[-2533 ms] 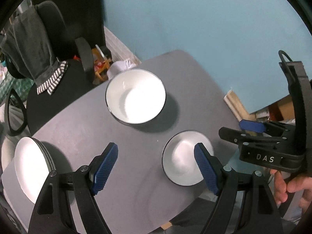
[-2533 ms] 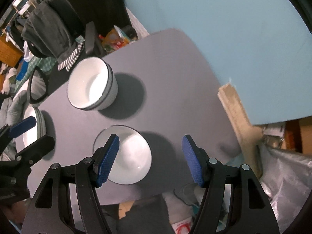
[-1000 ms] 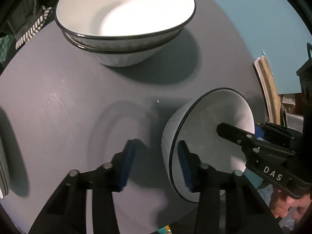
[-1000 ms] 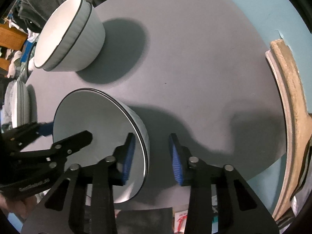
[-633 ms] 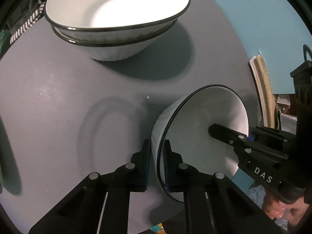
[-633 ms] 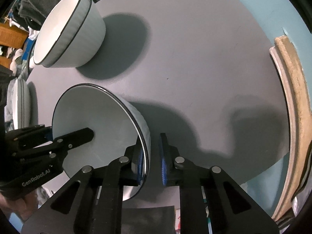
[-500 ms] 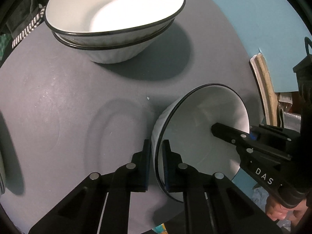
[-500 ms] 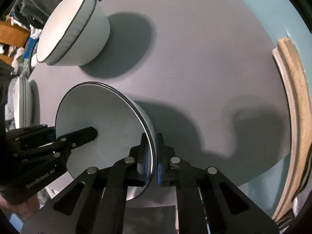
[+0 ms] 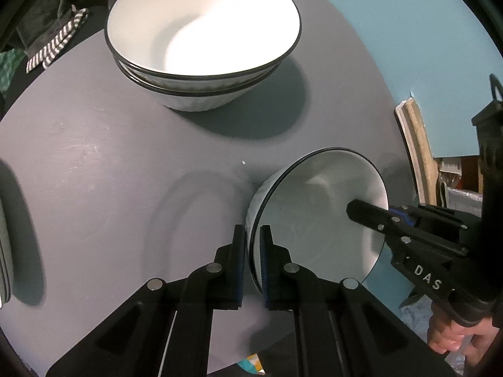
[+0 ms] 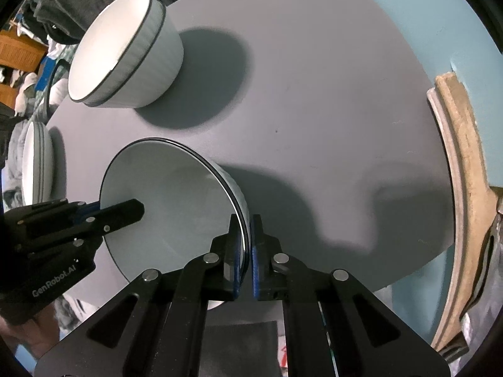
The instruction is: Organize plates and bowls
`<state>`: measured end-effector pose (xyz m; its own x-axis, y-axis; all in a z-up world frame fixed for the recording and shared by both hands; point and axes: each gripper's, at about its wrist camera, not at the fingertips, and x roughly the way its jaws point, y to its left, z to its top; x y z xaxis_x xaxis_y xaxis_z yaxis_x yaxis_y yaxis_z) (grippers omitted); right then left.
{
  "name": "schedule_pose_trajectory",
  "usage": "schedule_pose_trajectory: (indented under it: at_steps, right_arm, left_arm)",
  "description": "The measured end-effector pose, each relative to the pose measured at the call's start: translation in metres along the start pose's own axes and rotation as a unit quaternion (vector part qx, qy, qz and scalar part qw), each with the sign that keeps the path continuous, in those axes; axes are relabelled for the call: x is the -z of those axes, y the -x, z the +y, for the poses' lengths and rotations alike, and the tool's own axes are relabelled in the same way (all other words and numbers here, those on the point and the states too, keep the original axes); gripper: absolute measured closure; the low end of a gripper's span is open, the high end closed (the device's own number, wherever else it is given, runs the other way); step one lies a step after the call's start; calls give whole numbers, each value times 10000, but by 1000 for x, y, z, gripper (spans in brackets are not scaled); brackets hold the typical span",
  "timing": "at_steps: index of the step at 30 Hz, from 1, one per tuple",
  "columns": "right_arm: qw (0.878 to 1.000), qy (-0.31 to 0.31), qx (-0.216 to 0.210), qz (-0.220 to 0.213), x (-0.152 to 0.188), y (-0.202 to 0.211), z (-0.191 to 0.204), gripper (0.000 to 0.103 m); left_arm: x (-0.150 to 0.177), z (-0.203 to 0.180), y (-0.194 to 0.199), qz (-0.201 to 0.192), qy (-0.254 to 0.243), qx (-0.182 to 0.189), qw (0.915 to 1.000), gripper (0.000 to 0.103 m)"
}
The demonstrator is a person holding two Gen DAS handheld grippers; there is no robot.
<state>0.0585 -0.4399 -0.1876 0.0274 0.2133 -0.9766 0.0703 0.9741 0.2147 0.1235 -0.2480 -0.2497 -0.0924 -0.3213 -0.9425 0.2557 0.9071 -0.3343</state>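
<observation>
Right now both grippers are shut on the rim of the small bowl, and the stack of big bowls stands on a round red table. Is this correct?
Not quite: the table is grey, not red, as the right wrist view shows. The rest holds: the left gripper and right gripper are shut on the rim of the small bowl, and the stack of big bowls stands on it.

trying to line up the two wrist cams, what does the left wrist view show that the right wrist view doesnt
Only the left wrist view: the striped cloth and the inside of the stacked bowls.

Only the right wrist view: the stacked plates at the table's edge, the stacked bowls' ribbed outer wall.

Both: the grey table, the small bowl pinched at opposite sides of its rim by the left gripper and right gripper, and the wooden board.
</observation>
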Motion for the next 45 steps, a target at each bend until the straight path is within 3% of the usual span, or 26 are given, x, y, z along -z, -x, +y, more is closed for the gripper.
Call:
schedule_pose_trajectory:
  at_steps: [12, 22, 45]
  right_arm:
    - [9999, 94, 62, -106, -3, 1, 9, 98]
    - [9992, -194, -345, -46, -1, -4, -12, 98]
    - [9993, -295, -228, 45, 6, -7, -12, 97]
  left_arm:
    - [-3, 6, 1, -86, 74, 1, 9999, 95]
    - [-8, 5, -13, 59, 22, -48, 10000, 95]
    - [-4, 19, -18, 101, 300, 265, 9991, 94]
